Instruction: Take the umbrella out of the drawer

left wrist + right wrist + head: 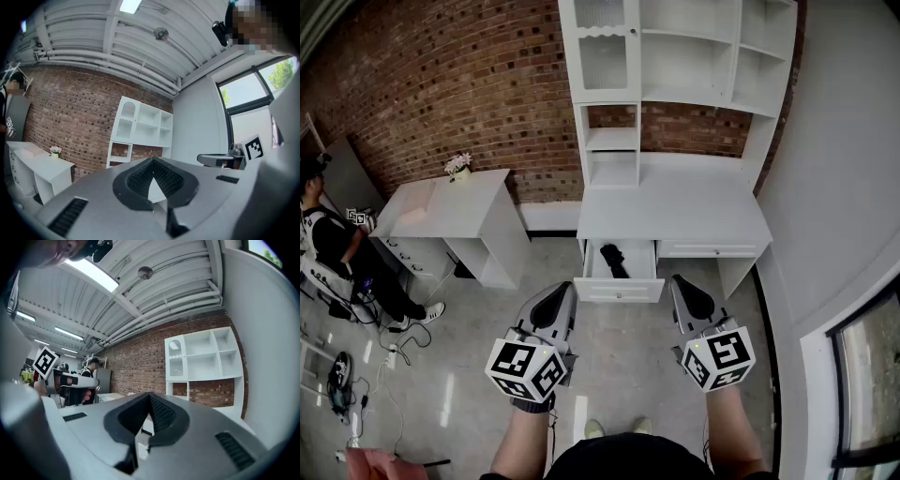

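Note:
A black folded umbrella point(614, 260) lies inside the open drawer point(619, 290) of the white desk point(675, 220). My left gripper point(562, 292) hovers just in front of the drawer's left corner, well above the floor. Its jaws are shut with nothing between them, and in the left gripper view the gripper point(153, 160) points level at the room. My right gripper point(682, 283) hangs in front of the drawer's right side, also shut and empty. The right gripper point(149, 394) points level toward the brick wall and shelves. Neither gripper touches the drawer or the umbrella.
A white shelf unit point(675, 56) rises on the desk against the brick wall. A second white desk point(450, 206) with a flower pot point(459, 167) stands at the left. A seated person point(337, 253) is beside it. Cables point(389, 361) lie on the floor at the left.

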A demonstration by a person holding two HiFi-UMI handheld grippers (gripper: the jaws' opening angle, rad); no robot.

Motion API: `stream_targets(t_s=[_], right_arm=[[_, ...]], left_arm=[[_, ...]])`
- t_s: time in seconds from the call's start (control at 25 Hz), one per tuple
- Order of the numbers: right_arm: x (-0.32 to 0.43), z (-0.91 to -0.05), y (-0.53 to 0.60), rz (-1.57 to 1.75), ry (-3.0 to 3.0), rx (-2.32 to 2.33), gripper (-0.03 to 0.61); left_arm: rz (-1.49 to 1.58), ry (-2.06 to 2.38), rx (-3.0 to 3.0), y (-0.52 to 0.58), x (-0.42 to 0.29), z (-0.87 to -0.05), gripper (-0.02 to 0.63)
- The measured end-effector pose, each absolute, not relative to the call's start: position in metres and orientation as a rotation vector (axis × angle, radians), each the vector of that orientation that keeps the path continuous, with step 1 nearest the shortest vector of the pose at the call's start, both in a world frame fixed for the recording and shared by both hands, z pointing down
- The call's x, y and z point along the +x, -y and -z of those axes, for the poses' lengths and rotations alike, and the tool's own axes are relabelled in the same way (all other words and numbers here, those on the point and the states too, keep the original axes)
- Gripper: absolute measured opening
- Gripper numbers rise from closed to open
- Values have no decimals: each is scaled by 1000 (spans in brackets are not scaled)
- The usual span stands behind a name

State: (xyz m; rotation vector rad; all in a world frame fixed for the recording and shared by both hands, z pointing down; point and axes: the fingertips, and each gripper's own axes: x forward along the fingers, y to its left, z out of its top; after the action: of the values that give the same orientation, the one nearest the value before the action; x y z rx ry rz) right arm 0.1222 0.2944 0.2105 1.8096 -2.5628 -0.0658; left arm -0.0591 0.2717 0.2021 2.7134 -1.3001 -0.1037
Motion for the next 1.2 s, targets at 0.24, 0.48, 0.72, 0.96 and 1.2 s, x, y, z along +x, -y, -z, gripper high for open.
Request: stream_targets(t_s=[0.24, 0.48, 0.72, 0.96, 1.2], right_arm=[[135, -209, -303, 51, 2585, 1795, 3], [145, -199, -311, 27, 2648, 1783, 5], [163, -207, -312, 10, 2668, 1765, 5], [189, -212, -320, -39, 2712, 1752, 4], [200, -217, -316, -52, 2722, 1751, 5]], left_arm=[[107, 1305, 2709, -281, -45, -203, 5], [109, 1309, 2721, -287, -34, -196, 5], [101, 1338, 2714, -290, -18, -200, 5], [90, 1368, 2703, -296, 2, -205, 5], [78, 1380, 2701, -293, 10, -206, 5]])
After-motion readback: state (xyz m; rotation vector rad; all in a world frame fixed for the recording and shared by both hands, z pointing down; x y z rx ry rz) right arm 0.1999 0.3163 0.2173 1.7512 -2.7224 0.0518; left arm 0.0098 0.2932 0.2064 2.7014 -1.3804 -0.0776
